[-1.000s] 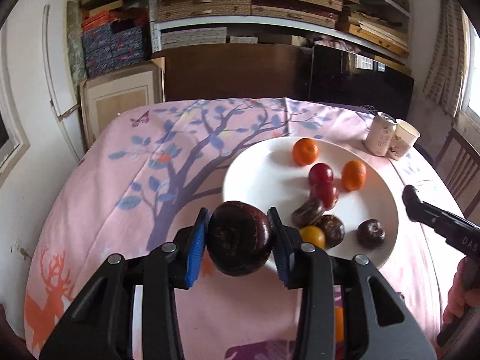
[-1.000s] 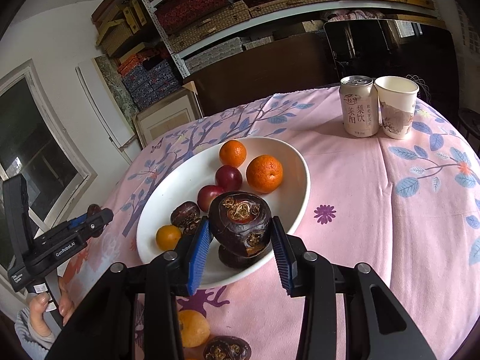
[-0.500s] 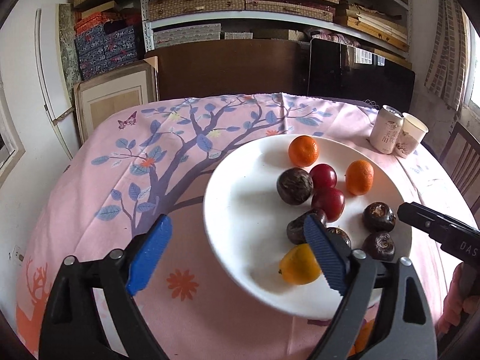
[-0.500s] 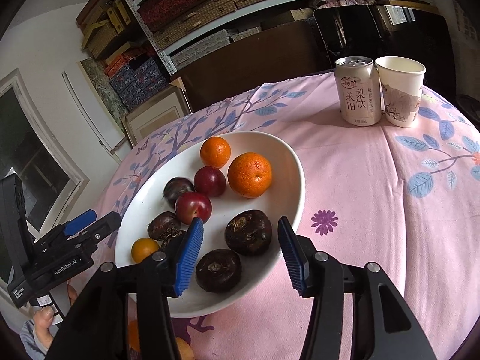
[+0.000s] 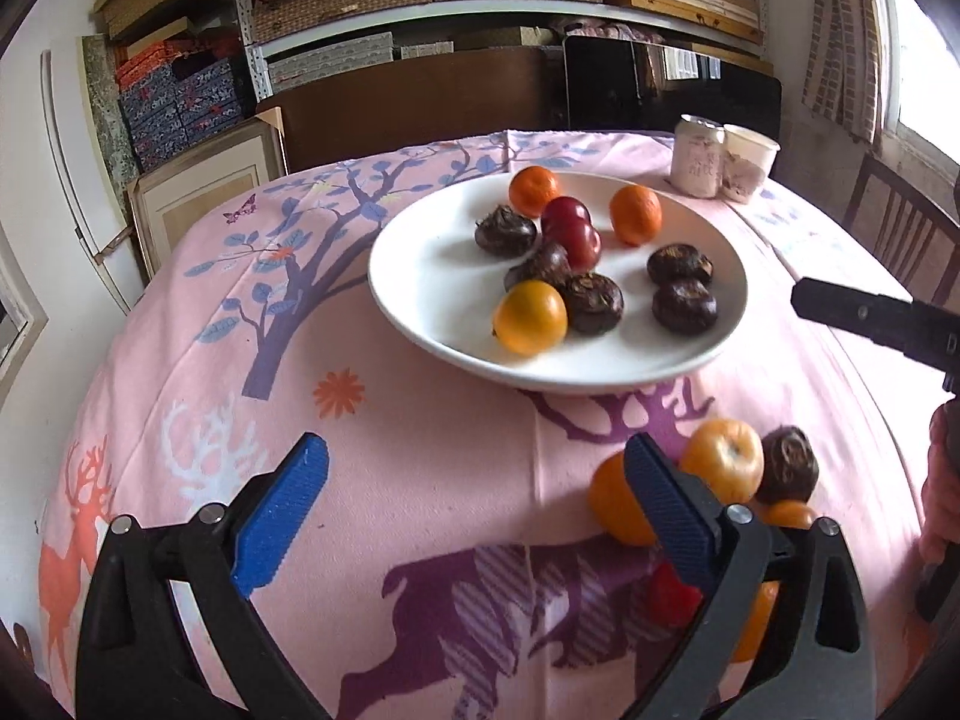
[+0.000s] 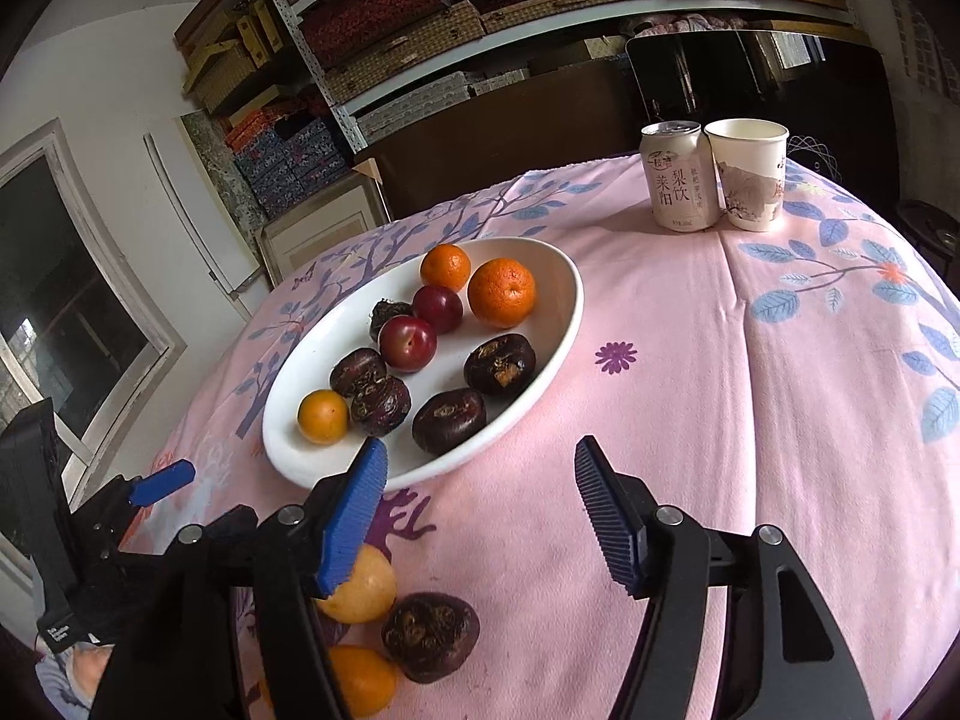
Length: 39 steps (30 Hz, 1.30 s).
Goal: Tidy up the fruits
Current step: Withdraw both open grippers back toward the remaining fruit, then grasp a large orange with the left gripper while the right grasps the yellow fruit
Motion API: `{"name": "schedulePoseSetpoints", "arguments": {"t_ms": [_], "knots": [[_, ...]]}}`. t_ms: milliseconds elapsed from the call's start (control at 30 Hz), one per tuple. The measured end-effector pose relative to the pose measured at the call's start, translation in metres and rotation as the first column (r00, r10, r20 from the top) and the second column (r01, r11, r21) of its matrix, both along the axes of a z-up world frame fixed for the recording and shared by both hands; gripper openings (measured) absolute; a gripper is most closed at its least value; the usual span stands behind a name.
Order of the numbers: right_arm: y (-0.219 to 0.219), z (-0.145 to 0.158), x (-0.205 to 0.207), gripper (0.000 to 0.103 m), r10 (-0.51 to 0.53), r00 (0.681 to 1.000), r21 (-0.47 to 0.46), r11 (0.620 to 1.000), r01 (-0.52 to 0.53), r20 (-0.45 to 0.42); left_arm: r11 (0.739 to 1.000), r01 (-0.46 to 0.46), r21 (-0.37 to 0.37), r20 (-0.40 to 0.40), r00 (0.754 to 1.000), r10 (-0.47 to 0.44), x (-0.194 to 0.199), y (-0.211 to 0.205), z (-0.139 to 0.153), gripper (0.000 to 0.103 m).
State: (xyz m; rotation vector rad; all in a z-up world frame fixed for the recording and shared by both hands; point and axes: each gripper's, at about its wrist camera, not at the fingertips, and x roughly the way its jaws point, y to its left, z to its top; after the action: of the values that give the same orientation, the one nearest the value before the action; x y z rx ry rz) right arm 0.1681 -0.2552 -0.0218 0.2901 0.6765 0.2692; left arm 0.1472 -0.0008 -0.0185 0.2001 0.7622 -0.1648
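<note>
So both tools are empty and most of the fruit is on the plate (image 6: 558, 330).

Left tool (image 5: 477, 501) is spread wide over bare cloth (image 5: 420, 450); right tool (image 6: 480, 480) is about half open. Both have just been opening, nothing between the pads. Loose fruit (image 5: 723, 465) sits on the surface near the plate's front edge, partly hidden behind the left tool's finger (image 5: 666, 510), so an exact count is tough. Something red (image 5: 672, 597) under that finger is too hidden to identify. Can (image 6: 678, 177) and cup (image 6: 750, 174) sit touching at the back.
</note>
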Motion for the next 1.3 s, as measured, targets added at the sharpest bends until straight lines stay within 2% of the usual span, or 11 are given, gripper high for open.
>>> {"name": "schedulePoseSetpoints", "arguments": {"t_ms": [133, 267, 433, 500, 567, 633, 900, 1033, 1100, 1233, 1300], "knots": [[-0.003, 0.001, -0.011, 0.072, 0.0, 1.0, 0.003, 1.0, 0.0, 0.014, 0.999, 0.03, 0.037, -0.003, 1.0, -0.03, -0.004, -0.011, -0.006, 0.098], [-0.006, 0.001, -0.012, 0.072, -0.004, 1.0, 0.012, 1.0, 0.004, 0.014, 0.999, 0.033, 0.004, -0.018, 0.999, -0.033, 0.0, -0.006, -0.009, 0.099], [-0.001, 0.001, -0.011, 0.072, 0.01, 1.0, -0.003, 1.0, -0.01, 0.009, 0.988, -0.153, 0.028, -0.038, 0.987, 0.154, 0.016, 0.033, -0.01, 0.099], [0.001, 0.002, -0.012, 0.072, 0.016, 1.0, -0.008, 1.0, -0.016, 0.015, 0.981, -0.19, -0.047, -0.072, 0.98, 0.187, 0.018, 0.053, -0.009, 0.098], [0.002, 0.003, -0.013, 0.072, 0.02, 1.0, -0.011, 1.0, -0.02, 0.017, 0.976, -0.164, -0.144, -0.062, 0.986, 0.156, 0.01, 0.06, 0.0, 0.098], [0.002, 0.002, -0.013, 0.072, 0.02, 1.0, -0.015, 1.0, -0.02, 0.014, 0.98, -0.108, -0.167, -0.036, 0.994, 0.103, 0.002, 0.053, 0.006, 0.098], [0.003, 0.001, -0.012, 0.072, 0.018, 1.0, -0.02, 1.0, -0.018, 0.007, 0.998, 0.049, -0.04, -0.087, 0.995, -0.052, -0.002, -0.001, -0.017, 0.098], [0.003, 0.001, -0.012, 0.072, 0.019, 1.0, -0.021, 1.0, -0.019, 0.007, 1.0, 0.012, 0.026, -0.125, 0.992, -0.008, 0.007, -0.001, -0.03, 0.099], [0.002, 0.002, -0.013, 0.072, 0.016, 1.0, -0.017, 1.0, -0.016, 0.01, 0.997, -0.06, 0.048, -0.114, 0.991, 0.065, 0.012, 0.014, -0.028, 0.098], [0.001, 0.003, -0.013, 0.072, 0.016, 1.0, -0.009, 1.0, -0.016, 0.014, 0.99, -0.12, -0.077, -0.122, 0.986, 0.11, 0.014, 0.045, -0.018, 0.098], [0.002, 0.004, -0.014, 0.072, 0.021, 1.0, -0.01, 1.0, -0.02, 0.016, 0.989, -0.124, -0.075, -0.104, 0.988, 0.116, 0.012, 0.047, -0.015, 0.098]]}}
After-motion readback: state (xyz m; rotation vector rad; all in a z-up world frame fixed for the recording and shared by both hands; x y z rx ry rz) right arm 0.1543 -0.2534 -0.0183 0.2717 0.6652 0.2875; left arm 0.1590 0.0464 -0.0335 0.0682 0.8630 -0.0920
